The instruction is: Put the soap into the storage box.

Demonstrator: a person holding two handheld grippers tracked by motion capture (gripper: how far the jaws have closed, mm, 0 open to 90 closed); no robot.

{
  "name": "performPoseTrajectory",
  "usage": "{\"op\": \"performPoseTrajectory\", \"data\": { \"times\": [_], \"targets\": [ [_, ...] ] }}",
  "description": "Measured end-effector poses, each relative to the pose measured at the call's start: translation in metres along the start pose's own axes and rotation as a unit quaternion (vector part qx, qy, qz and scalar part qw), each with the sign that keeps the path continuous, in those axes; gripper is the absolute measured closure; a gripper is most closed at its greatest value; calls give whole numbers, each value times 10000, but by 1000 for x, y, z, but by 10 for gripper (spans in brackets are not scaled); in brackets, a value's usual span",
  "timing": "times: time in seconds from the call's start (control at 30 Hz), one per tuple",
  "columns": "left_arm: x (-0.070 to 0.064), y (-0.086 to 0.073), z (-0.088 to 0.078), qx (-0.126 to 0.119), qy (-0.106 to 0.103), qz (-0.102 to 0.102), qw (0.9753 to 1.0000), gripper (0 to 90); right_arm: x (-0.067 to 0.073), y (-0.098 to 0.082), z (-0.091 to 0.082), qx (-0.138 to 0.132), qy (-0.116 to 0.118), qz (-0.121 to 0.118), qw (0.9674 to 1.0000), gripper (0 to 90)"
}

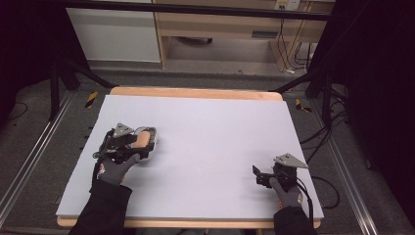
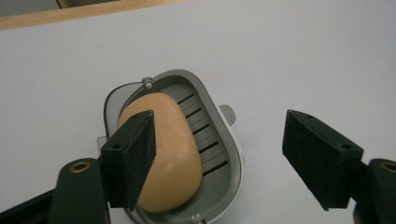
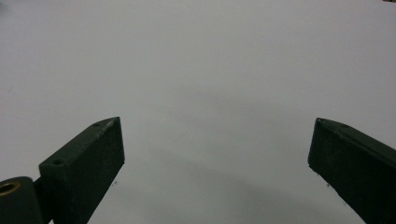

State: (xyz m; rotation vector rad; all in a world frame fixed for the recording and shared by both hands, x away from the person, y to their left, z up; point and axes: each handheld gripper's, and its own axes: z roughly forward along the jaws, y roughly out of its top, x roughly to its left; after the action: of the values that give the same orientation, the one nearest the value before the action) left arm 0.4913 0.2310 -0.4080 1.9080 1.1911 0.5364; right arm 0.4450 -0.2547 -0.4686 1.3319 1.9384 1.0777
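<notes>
A tan oval soap bar (image 2: 163, 154) lies in a grey slotted soap dish (image 2: 218, 140) on the pale table. My left gripper (image 2: 219, 163) hovers over the dish, open, its left jaw in front of the soap and its right jaw past the dish's rim. From above, the left gripper (image 1: 128, 142) sits at the table's left with the soap (image 1: 142, 138) and the dish (image 1: 151, 132) just beyond it. My right gripper (image 1: 259, 176) rests near the table's front right, open, with bare table between its jaws (image 3: 215, 163).
The pale grey tabletop (image 1: 210, 132) has a wooden edge (image 1: 195, 93) at the far side. Metal rails (image 1: 29, 156) run along the floor on both sides. A cable (image 1: 323, 191) trails off the right edge. Wooden furniture (image 1: 220, 24) stands beyond the table.
</notes>
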Motion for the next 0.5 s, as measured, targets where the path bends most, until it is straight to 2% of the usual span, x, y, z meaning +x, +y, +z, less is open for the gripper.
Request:
{"op": "performPoseTrajectory", "data": {
  "times": [0.17,0.37,0.5],
  "targets": [
    [3,-12,-9,64,3,18,10000,243,-1,-1,-1,15,-3,18,10000,39],
    [15,-29,-20,93,27,-136,9999,231,-1,-1,-1,36,-8,14,10000,39],
    [21,-41,-25,119,16,-155,9998,222,-4,-2,-1,70,-69,-8,10000,39]
  ]
}}
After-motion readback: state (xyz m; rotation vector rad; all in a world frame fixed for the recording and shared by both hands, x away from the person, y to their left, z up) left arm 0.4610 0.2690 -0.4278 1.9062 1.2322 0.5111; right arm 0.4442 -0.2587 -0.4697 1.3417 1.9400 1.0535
